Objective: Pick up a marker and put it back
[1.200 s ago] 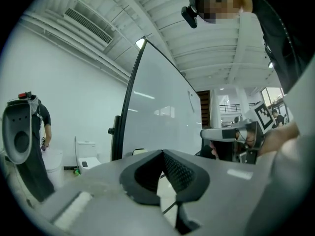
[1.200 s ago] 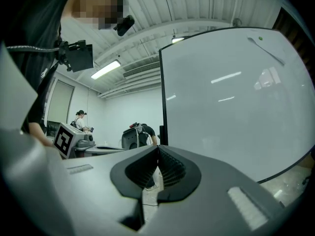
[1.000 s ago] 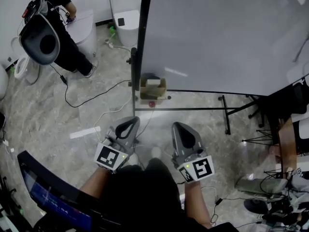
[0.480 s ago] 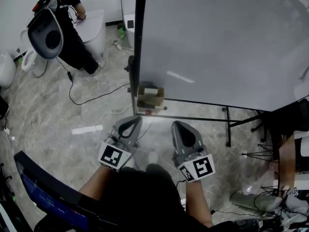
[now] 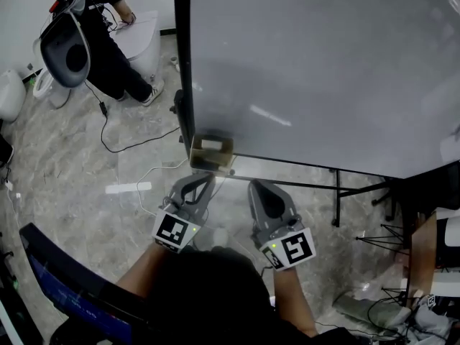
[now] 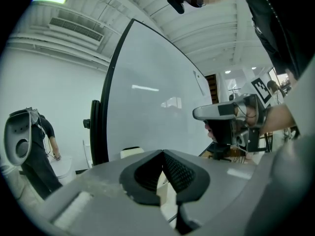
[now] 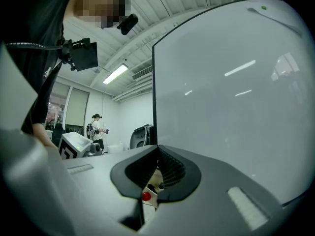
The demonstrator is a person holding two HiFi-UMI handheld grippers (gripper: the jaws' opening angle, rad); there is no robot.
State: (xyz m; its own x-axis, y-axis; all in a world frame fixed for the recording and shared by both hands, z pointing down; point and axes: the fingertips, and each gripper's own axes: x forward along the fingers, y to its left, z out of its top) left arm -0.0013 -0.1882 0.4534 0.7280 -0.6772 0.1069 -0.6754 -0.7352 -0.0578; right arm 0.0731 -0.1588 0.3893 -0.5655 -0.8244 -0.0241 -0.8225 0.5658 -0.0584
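A small cardboard box [image 5: 210, 152] hangs at the lower left corner of the big whiteboard [image 5: 323, 63]. Through the gap under the right jaws I see that box [image 7: 153, 178] and a red marker cap [image 7: 146, 196] in it. In the head view no marker shows clearly. My left gripper [image 5: 199, 181] is held just below the box, jaws shut and empty. My right gripper [image 5: 259, 190] is level with it to the right, also shut with nothing in it. In the left gripper view the tips [image 6: 162, 152] meet in front of the box [image 6: 132, 152].
A person in black [image 5: 100, 34] bends over a white fixture [image 5: 140, 38] at the far left. Cables [image 5: 136, 139] trail across the marble floor. The whiteboard's stand bar [image 5: 316, 187] runs right of the box. A blue screen [image 5: 57, 293] sits at lower left.
The view has come closer to the whiteboard, so the box now lies just above both grippers. Both grippers stay shut and side by side.
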